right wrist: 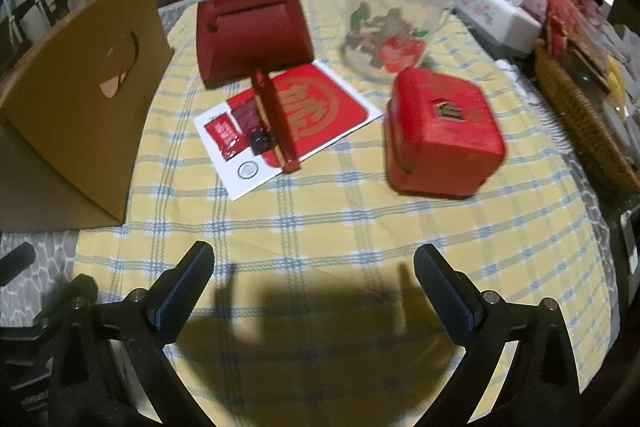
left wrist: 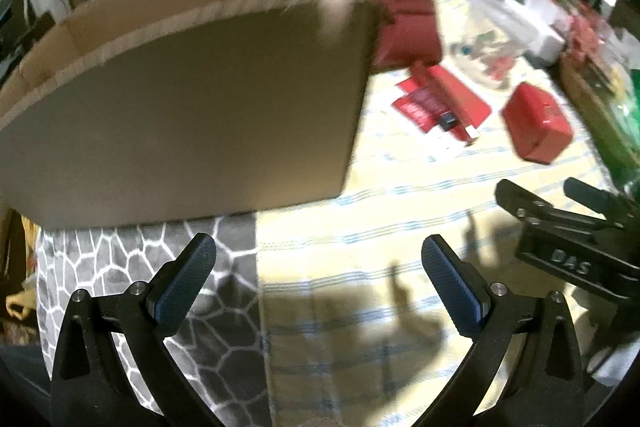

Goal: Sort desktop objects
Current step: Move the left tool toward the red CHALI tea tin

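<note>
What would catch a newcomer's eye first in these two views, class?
The big open cardboard box fills the table's left side. Red things cluster mid-table on the yellow checked cloth: a handbag-shaped box, a rounded square tin and a slim red stick across a red-and-white card.

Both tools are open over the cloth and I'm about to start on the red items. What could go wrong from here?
1. The red stick lies across the red-and-white card beside small packets; gripping it may drag or scatter them.
2. The red square box looks wide for the right tool; the grip could slip.
3. The cardboard box is tall and close to the left tool, so a low carry might hit its wall.
</note>
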The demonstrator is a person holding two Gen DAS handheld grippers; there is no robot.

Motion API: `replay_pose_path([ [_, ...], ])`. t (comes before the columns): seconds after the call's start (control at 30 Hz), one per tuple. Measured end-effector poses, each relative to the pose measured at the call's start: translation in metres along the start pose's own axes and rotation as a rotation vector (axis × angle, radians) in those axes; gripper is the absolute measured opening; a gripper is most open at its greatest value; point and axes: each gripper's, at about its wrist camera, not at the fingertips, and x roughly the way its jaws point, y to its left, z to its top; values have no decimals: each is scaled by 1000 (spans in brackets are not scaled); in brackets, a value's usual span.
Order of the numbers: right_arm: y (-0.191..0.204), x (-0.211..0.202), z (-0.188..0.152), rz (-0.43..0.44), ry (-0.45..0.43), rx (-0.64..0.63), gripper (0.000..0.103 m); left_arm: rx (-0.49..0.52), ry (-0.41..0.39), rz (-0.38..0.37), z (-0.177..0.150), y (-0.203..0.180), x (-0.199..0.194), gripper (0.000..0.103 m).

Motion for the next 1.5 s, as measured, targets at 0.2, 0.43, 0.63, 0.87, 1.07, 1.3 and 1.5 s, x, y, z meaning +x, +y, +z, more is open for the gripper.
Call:
replay_pose_path([
  [0.2, -24, -25, 4, -14, -65, 68, 101, 57, -49, -25, 64, -97, 36, 103],
  [0.43, -61, -37, 9, -19, -89, 142, 101, 142, -106, -46, 97, -154, 39, 103],
  [0.63, -93, -49, 16, -42, -120, 130, 99, 169, -128, -125, 123, -182, 46, 103],
  [0.87, -124, -48, 28, -52, -124, 140, 98, 224, -137, -207, 135, -208, 55, 103],
  [1.07, -142, -36, 37, 33, -120, 223, 95, 243, -110, -239, 150, -227, 83, 103],
  [1.3, -125, -8, 48, 55, -95, 180, 95, 233, -49, -279, 154, -227, 113, 103],
  [1.5, -121, 8, 59, 84, -80, 211, 95, 266, -12, -317, 144, -233, 135, 103],
])
